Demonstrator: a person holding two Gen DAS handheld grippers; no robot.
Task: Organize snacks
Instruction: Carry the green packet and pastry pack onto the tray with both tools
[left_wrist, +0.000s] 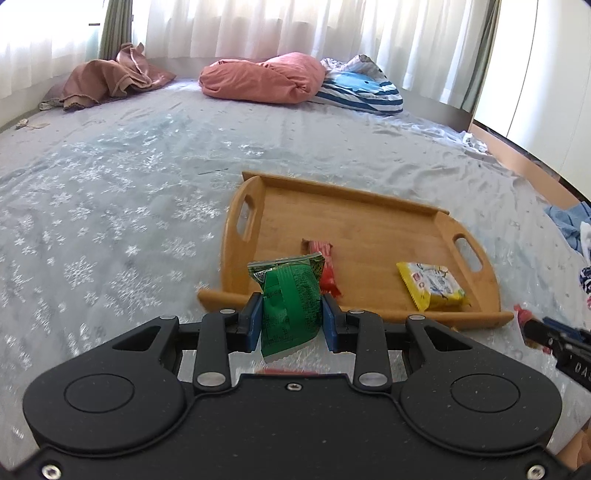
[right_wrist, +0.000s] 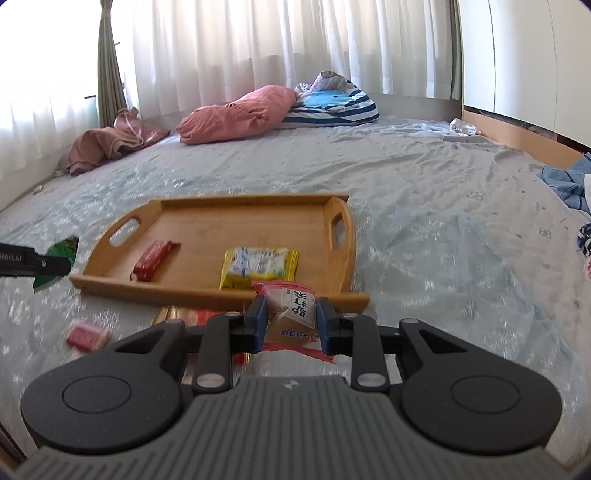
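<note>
Left tool (left_wrist: 292, 317) clamps a green packet (left_wrist: 291, 299) (right tool (right_wrist: 290, 320) clamps a tan packet (right_wrist: 291, 310)) near the tray (right_wrist: 207, 221).

My right gripper (right_wrist: 290, 319) is clamped on a tan snack packet with red edges (right_wrist: 291, 314), just before the wooden tray's (right_wrist: 207, 286) near rim. Inside the tray lie two snacks, apart — a red bar (right_wrist: 153, 256) and a yellow packet (right_wrist: 258, 266). At the far left edge I see the left gripper (right_wrist: 55, 264) with a green packet (right_wrist: 64, 247) — a pink snack (right_wrist: 86, 336) rests on the bedsheet (right_wrist: 424, 206).
</note>
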